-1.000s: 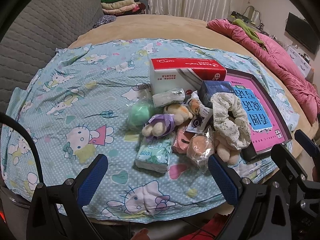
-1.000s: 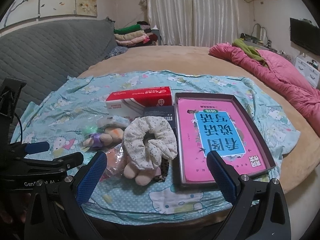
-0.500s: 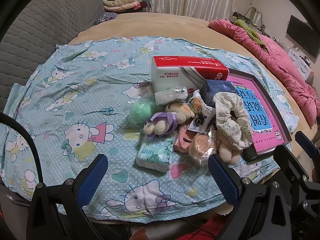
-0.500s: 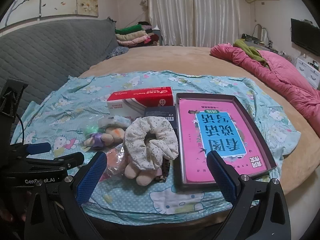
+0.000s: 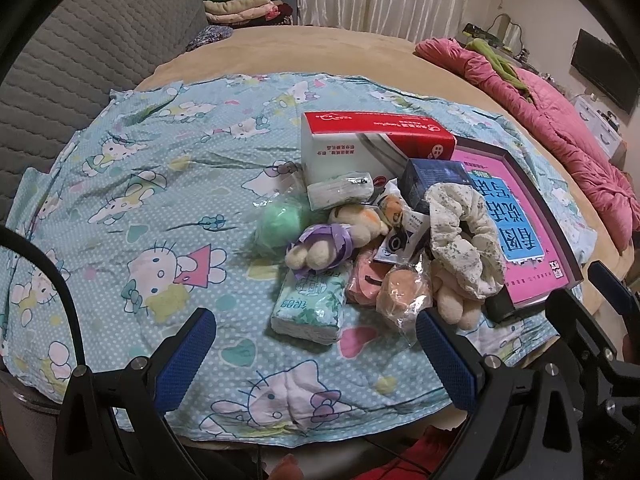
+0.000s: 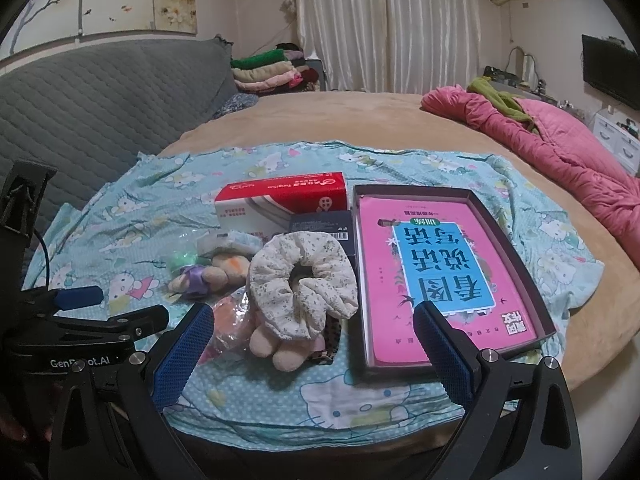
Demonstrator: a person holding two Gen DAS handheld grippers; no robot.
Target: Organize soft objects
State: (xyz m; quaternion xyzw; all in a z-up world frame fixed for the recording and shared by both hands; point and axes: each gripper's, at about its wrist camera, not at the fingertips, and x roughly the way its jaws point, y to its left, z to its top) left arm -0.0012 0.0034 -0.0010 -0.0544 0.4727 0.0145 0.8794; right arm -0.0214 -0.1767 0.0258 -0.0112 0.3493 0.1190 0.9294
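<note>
Nothing is picked yet: both the left hand-held gripper [image 5: 316,348] and right hand-held gripper [image 6: 312,340] hover released near the pile. The floral scrunchie [image 6: 304,280] tops it, left of the tray [image 6: 516,248]; next, close on it.

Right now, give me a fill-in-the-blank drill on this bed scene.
1. The pink book lies inside a dark ____.
2. The floral scrunchie rests on top of a beige ____ toy.
3. The left hand-held gripper and right hand-held gripper both have jaws that stand ____.
4. The tissue box has a ____ top.

Missing: tray; plush; open; red
</note>
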